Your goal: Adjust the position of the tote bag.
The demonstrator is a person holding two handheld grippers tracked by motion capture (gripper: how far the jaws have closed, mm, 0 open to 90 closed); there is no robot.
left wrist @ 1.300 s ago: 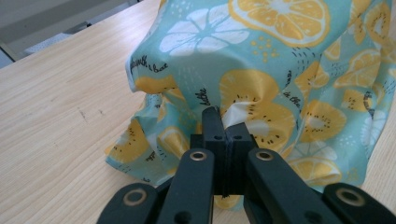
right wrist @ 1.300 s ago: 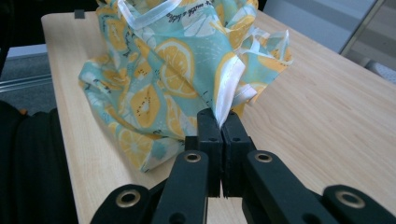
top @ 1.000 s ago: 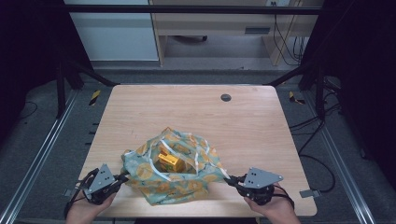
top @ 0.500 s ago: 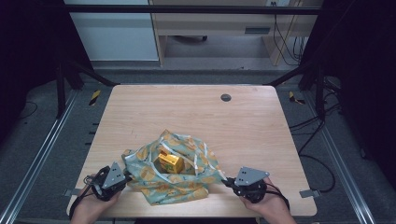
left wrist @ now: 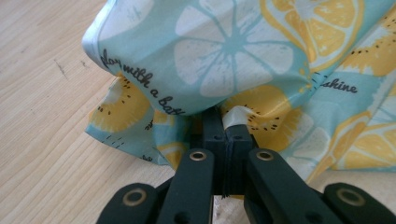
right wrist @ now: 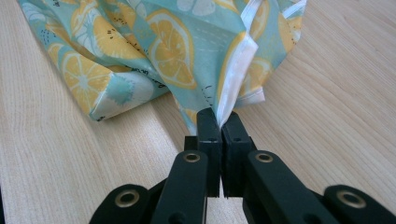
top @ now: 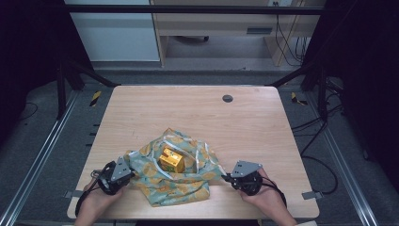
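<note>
High view: lemon-print cloth [top: 174, 176] lies bunched at the near middle of the wooden table [top: 197, 113], pinched at its left and right ends by two hand-held grippers
Yellow box [top: 171, 160] sits in the hollow of the cloth, seen from above; neither gripper view reaches it. Left gripper [top: 128, 170] clenched on the cloth's left corner, right gripper [top: 225, 178] on its right edge, each hand at the near table edge. Left gripper view: jaws pressed together on a white-hemmed fold [left wrist: 236, 116], fabric draped over the tips. Print partly legible: "play with a ba…" and "…shine". Right gripper view: jaws clamped on the white hem [right wrist: 233, 74], cloth rising up and away from the tips. Small dark round fitting [top: 227, 98] on the far right of the table
</note>
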